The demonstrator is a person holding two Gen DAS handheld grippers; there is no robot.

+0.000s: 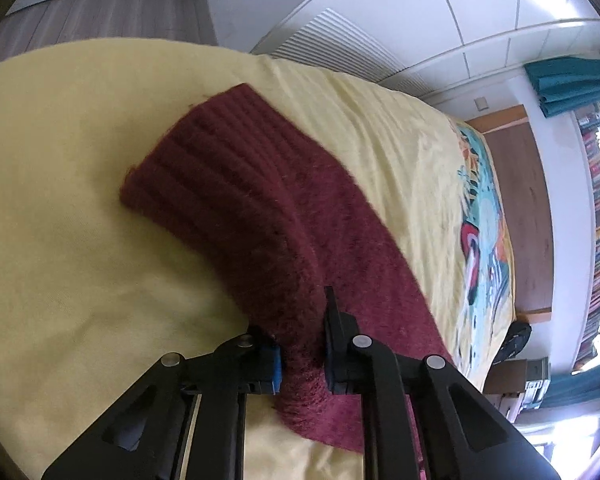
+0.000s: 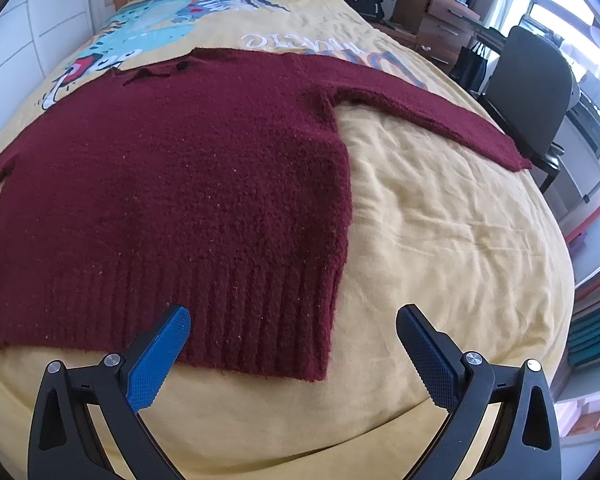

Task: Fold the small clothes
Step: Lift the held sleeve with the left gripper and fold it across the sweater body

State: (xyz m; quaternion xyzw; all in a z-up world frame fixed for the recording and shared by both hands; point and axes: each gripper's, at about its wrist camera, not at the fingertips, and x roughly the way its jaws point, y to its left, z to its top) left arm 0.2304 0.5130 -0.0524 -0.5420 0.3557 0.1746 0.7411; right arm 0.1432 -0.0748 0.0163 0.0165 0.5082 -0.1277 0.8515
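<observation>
My left gripper [image 1: 302,354] is clamped on a bunched fold of the sweater [image 2: 172,184], pads pressing the knit from both sides. My right gripper [image 2: 292,344] is wide open above the ribbed hem [image 2: 228,312], nothing between its fingers. The sweater is dark red, fuzzy chunky knit, with ribbing at hem and cuff [image 1: 204,160]. It lies spread flat, body smooth, on the bed [image 2: 440,240] over a wrinkled yellow cover; one sleeve [image 2: 432,116] stretches out toward the bed's edge, near a dark chair [image 2: 532,92]. The collar points to the headboard.
</observation>
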